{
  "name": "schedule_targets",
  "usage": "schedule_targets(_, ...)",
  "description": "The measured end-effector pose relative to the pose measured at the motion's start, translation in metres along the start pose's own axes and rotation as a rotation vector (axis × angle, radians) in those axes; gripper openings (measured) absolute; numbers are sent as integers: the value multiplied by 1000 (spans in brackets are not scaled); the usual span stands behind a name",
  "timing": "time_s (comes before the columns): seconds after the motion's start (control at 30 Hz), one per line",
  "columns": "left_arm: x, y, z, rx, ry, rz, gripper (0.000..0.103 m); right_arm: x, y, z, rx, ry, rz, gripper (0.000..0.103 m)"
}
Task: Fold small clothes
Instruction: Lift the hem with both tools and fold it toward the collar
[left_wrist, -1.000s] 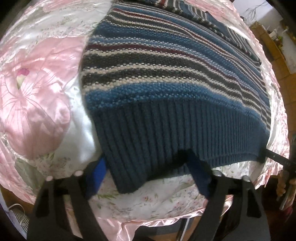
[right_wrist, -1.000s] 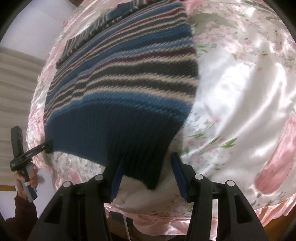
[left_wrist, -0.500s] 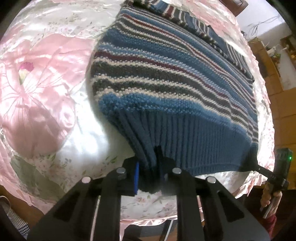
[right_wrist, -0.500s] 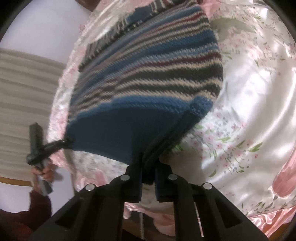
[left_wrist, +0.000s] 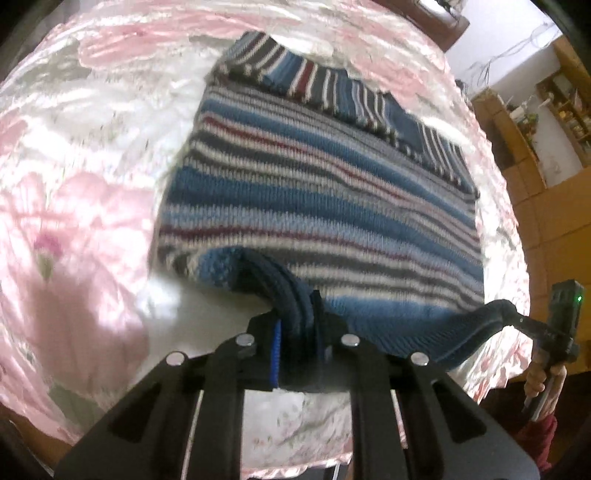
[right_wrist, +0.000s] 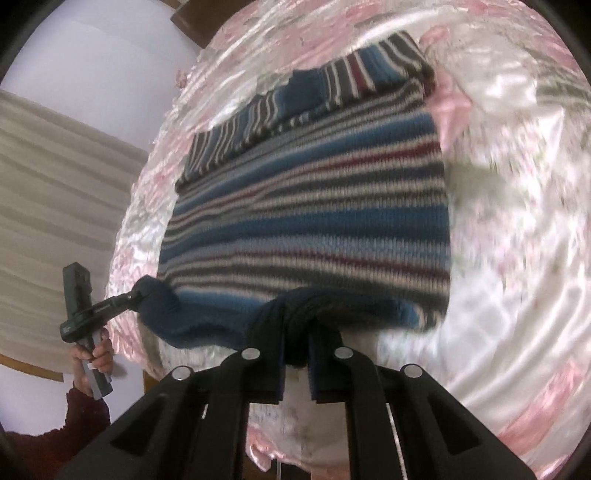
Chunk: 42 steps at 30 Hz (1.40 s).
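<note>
Underneath, pink satin cover (left_wrist: 92, 206); shelves (left_wrist: 554, 107) beyond

A glossy pink and white satin cover (left_wrist: 92, 192) with a printed flower pattern is spread over the work surface and hangs over its near edge. In the left wrist view, wooden shelving (left_wrist: 565, 107) holding small items stands in the far right background. In the right wrist view, a pale wall (right_wrist: 92, 74) and a beige horizontally banded panel (right_wrist: 55, 206) occupy the left side.
</note>
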<state>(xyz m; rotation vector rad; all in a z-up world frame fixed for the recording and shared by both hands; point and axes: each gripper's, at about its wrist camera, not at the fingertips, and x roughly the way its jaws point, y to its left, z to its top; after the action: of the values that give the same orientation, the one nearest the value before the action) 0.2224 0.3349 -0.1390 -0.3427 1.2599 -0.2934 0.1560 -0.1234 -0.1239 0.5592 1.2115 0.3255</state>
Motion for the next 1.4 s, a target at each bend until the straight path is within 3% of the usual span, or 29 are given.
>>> schedule_targets(0.4, 51, 18, 61, -105, 50, -12, 13, 46, -31, 76, 95, 30, -5, 9)
schedule_targets(0.6, 71, 24, 72, -116, 71, 0, 16, 70, -53, 86, 153, 74, -1, 9)
schedule_targets(0.83, 69, 27, 77, -120, 83, -31, 19, 68, -57, 89, 143, 90, 12, 13)
schedule_targets(0.9, 61, 30, 78, -138, 75, -55, 28, 63, -56, 89, 145, 89, 28, 17)
schedule_targets(0.97, 45, 34, 79, -147, 30, -44, 51, 56, -57, 90, 151, 80, 43, 25)
schedule_targets(1.0, 38, 35, 79, -147, 8, -38, 63, 48, -58, 91, 149, 59, 20, 42)
schedule_targets(1.03, 28, 37, 81, -146, -20, -26, 66, 37, -59, 93, 143, 27, -24, 51)
schedule_targets(1.07, 18, 39, 82, -140, -48, -7, 66, 32, -60, 94, 140, 11, -39, 56)
schedule_targets(1.2, -7, 33, 84, -68, -112, 78, 70, 7, -57, 99, 97, -26, -80, 56)
schedule_targets(1.4, -1, 2, 87, 116, -102, 135, 75, 17, -27, 100, -92, 33, -128, 67)
